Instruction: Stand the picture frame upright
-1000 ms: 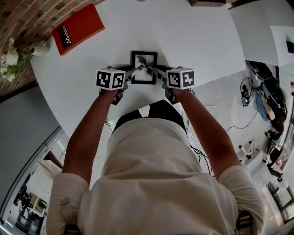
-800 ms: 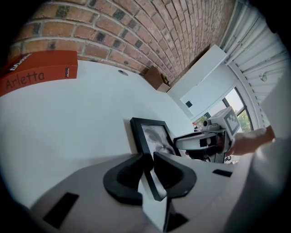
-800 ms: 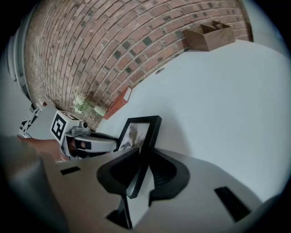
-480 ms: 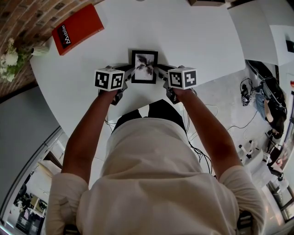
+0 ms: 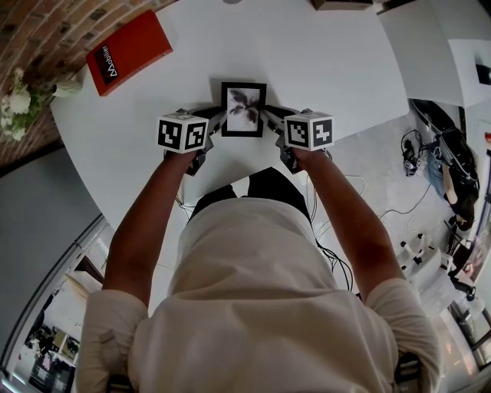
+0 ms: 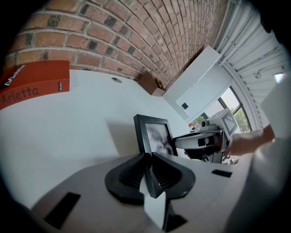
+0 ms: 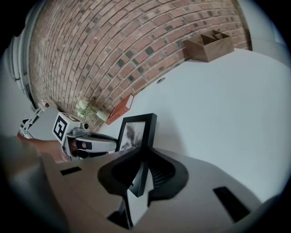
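At the far left edge of the white desk (image 5: pixel 322 54) lies a red book (image 5: pixel 128 48), with white flowers (image 5: pixel 17 98) beside it near the brick wall (image 5: pixel 46 23).

The left forearm (image 5: pixel 146 222) is bare and stretched forward from the body, angled a little inward. It carries the left tool (image 5: pixel 217 117), which points forward and down toward the desk. Its jaws have just been closing, and in the left gripper view the left tool (image 6: pixel 148 160) is narrow, with its pads pressing on the left side bar of the picture frame (image 6: pixel 153 133).

The picture frame (image 5: pixel 244 109) is in the middle, between both tools, near the front edge of the desk. It is black and stands steeply, with its picture side toward the person. I cannot tell whether its lower edge touches the desk.

The right tool (image 5: pixel 269 117) mirrors the left one, pointing forward and down. Its jaws have also just been closing; in the right gripper view the right tool (image 7: pixel 143 163) is narrow and clamps the right side bar of the frame. The right forearm (image 5: pixel 345 222) is also bare and stretched forward, angled inward.
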`<move>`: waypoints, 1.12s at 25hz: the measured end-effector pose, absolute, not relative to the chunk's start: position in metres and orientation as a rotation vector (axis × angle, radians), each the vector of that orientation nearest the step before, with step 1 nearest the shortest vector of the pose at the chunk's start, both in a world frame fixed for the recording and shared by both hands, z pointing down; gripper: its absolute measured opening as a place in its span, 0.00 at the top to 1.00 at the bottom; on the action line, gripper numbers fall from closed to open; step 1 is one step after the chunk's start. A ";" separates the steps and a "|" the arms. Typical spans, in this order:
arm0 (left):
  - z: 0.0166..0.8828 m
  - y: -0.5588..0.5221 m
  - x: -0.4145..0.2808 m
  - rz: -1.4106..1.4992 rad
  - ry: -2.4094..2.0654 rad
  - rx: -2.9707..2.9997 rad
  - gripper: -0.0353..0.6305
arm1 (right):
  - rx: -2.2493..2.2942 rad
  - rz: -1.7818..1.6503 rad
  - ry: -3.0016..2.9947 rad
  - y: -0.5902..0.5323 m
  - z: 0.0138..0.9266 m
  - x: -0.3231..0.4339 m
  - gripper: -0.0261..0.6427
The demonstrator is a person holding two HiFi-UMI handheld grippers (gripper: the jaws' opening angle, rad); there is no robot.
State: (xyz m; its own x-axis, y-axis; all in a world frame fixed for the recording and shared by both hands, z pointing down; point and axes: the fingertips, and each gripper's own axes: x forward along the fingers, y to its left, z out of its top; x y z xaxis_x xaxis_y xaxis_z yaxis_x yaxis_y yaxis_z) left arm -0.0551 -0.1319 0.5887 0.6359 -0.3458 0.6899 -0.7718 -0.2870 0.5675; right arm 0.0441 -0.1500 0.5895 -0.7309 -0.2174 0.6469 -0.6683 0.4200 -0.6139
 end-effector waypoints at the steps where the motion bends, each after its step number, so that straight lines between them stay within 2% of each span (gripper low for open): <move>1: 0.589 -0.133 -0.055 0.548 -0.884 1.886 0.87 | 0.752 1.260 -2.209 -0.152 0.587 0.044 0.88; 28: 0.576 -0.163 -0.047 0.566 -0.894 1.983 0.89 | 0.726 0.981 -2.350 -0.189 0.559 0.051 0.89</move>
